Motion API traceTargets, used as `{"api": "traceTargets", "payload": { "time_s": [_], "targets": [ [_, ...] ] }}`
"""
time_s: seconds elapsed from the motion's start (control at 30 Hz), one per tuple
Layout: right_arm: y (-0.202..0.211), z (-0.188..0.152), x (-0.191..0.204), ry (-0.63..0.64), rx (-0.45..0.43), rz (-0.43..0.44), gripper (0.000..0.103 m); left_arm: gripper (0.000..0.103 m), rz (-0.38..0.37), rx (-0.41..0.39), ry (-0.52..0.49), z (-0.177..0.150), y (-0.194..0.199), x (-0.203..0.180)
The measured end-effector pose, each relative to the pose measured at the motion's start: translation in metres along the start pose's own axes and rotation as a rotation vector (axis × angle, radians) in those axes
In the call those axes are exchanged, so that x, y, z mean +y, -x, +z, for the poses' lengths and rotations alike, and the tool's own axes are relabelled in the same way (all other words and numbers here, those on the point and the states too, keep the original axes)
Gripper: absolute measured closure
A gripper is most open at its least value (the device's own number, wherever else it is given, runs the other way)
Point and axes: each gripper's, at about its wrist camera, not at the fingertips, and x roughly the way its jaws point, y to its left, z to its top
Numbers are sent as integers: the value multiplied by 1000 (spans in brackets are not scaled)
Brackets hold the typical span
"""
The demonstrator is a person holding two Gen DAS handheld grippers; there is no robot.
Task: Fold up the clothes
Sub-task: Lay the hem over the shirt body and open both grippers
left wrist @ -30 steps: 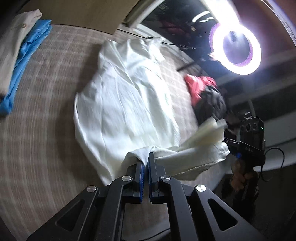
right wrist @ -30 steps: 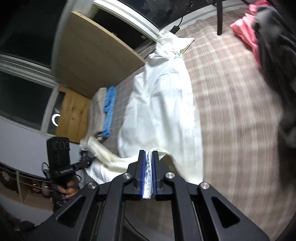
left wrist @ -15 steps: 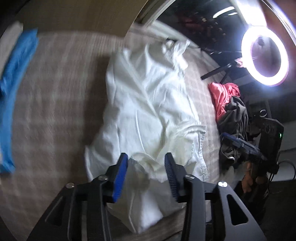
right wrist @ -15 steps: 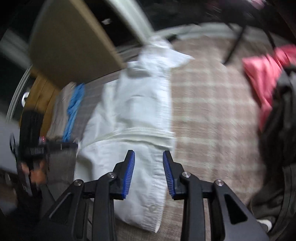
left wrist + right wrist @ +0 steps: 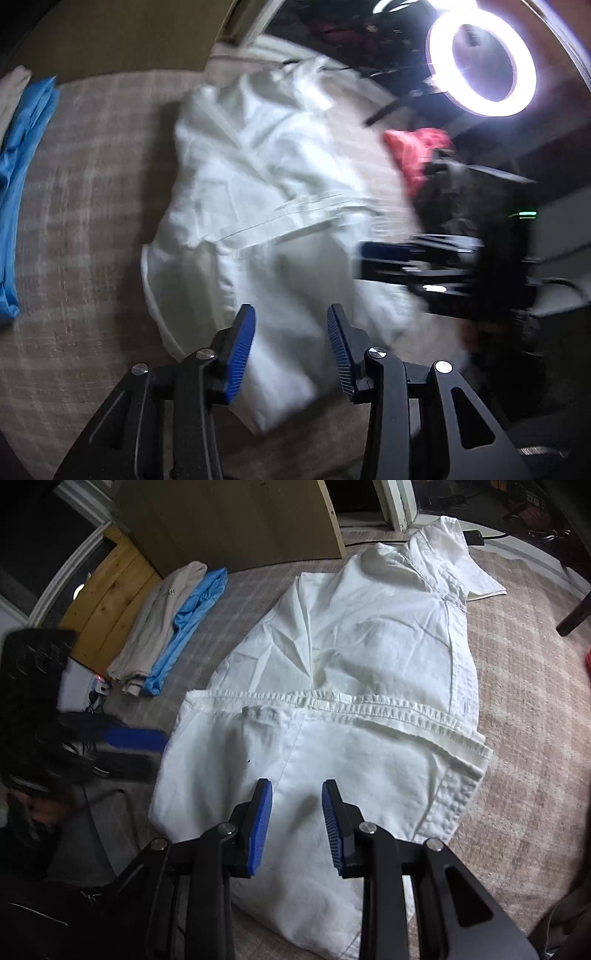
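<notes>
A white shirt (image 5: 369, 657) lies on the plaid cover, its bottom part folded up over its middle so the hem (image 5: 369, 705) runs across it. It also shows in the blurred left wrist view (image 5: 266, 206). My left gripper (image 5: 291, 321) is open and empty just above the folded near part. My right gripper (image 5: 297, 794) is open and empty above the same fold. The other gripper shows blurred at the right of the left wrist view (image 5: 424, 269) and at the left of the right wrist view (image 5: 122, 742).
A folded beige garment (image 5: 159, 620) and a folded blue one (image 5: 188, 620) lie side by side at the left. A red and dark clothes pile (image 5: 424, 158) sits at the right. A wooden board (image 5: 236, 520) stands behind, and a ring light (image 5: 480, 62) shines.
Both grippers were shut on the shirt's bottom edge, carried it over the shirt's middle, then opened and let it go. The fold now lies flat and both grippers have drawn back.
</notes>
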Motion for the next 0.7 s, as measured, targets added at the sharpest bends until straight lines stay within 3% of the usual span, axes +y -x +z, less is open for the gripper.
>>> {"api": "traceTargets", "payload": {
  "time_s": [0.03,0.1,0.17,0.2,0.27,0.4,0.6,0.7],
  "targets": [
    [1,-1,-3,7,5,-19,75,70,68,-10,-13,-1,-6,2],
    [-5,-10,-22,15,44,-144,75,101,95,-17,-4,-4,-5,8],
    [-7,-18,-41,-18,63,-208,82,95,121,-24,5,-8,-4,14],
    [2,-22,-48,-52,38,-183,82,95,134,-27,9,-9,-3,17],
    [23,-31,-51,-82,-20,-153,79,92,161,-34,18,-13,-2,22],
    [52,-61,-51,-134,-47,-111,62,65,157,-49,12,-28,15,14],
    [37,-115,-41,-147,32,-103,60,60,212,18,-26,-57,-5,-3],
    [29,-126,-43,-172,51,-91,60,60,239,52,-45,-72,-15,-12]
  ]
}}
